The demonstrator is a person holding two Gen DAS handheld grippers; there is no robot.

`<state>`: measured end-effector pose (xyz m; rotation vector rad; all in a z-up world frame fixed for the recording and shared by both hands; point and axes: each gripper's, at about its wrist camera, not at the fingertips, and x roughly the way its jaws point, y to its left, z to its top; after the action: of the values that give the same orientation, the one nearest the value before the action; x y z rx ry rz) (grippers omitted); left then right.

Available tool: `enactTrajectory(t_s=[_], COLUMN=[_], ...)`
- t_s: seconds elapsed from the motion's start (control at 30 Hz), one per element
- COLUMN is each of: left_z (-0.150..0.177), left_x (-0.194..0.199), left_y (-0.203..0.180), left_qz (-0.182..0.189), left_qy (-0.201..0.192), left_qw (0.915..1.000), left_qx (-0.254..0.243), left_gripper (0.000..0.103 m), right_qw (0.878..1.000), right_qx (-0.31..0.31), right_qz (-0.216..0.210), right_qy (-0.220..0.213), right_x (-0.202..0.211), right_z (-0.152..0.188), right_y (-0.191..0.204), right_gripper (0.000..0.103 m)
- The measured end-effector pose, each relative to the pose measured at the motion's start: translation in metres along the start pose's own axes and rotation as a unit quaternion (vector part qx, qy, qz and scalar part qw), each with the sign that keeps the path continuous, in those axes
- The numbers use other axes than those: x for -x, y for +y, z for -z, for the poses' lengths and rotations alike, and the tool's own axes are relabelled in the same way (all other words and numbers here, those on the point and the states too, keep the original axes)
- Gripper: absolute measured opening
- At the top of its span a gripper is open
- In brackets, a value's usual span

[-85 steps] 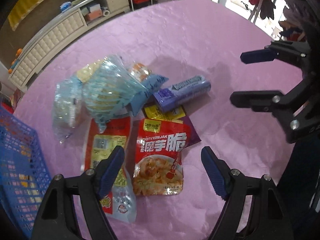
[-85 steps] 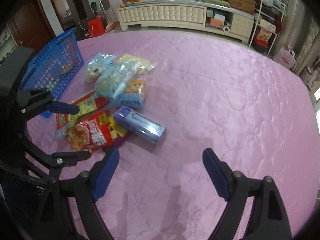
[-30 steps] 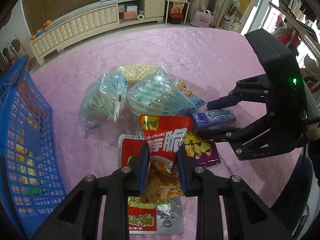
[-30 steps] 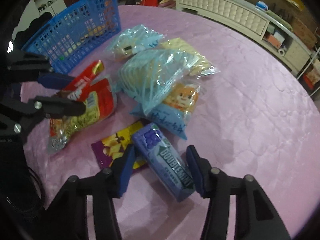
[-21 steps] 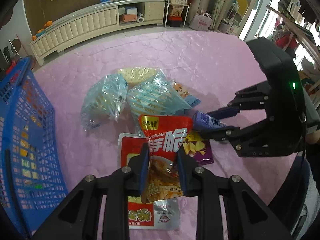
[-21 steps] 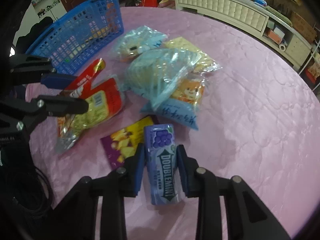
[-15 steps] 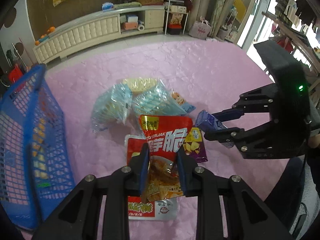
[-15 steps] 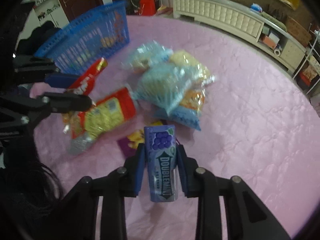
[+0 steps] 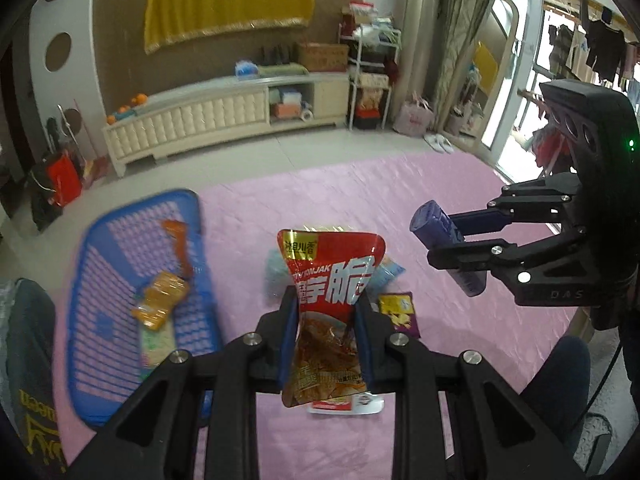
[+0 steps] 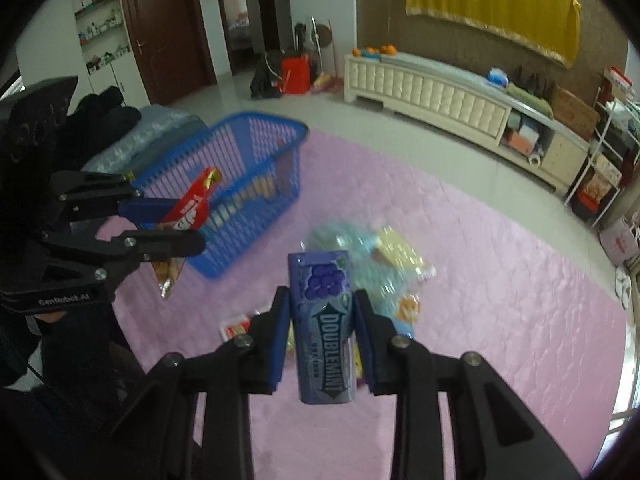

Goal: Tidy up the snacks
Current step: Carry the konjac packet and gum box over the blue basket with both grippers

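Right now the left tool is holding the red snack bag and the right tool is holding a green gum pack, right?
Not quite. The gum pack in the right tool is purple, as the right wrist view shows. The left tool does hold the red snack bag.

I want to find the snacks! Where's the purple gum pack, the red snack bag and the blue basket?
purple gum pack [image 10: 323,330]: right wrist view, its printed front.
red snack bag [image 9: 331,280]: left wrist view, its upper front.
blue basket [image 10: 256,148]: right wrist view, its slatted side wall.

pink quilted bed [image 9: 460,184], blue basket [image 9: 80,280], snack packets [image 10: 384,264]
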<state>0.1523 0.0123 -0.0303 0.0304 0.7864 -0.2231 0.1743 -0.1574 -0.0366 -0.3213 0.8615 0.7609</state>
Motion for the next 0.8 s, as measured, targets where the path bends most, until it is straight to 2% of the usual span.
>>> enactTrajectory(t_s=[0.27,0.43,0.63,0.8], left_z=[-0.002,-0.002,-0.001,0.004], left_x=[0.036,0.054,0.05,0.034], left_y=[0.046,0.085,0.133,0.163], left_qz=[-0.03,-0.049,-0.062,-0.052], left_qy=[-0.029,-0.036,-0.025,-0.002], left_qw=[0.9989,0.9973,0.9951,0.9934], left_qx=[0.019,0.04,0.073,0.102], left_gripper=[0.024,0.024,0.024,0.024], right_qw=[1.0,0.999,0.999,0.999], right_qx=[-0.001,0.01,0.031,0.038], right_qz=[-0.019,-0.034,-0.039,-0.039], right_qy=[-0.022,-0.026,-0.015,0.006], right_x=[0.006,-0.007,-0.037,-0.064], right_z=[-0.036,-0.064,-0.092,-0.108], right_y=[0.038,0.059,0.079,0.092], right_gripper=[0.035,0.035,0.035,0.035])
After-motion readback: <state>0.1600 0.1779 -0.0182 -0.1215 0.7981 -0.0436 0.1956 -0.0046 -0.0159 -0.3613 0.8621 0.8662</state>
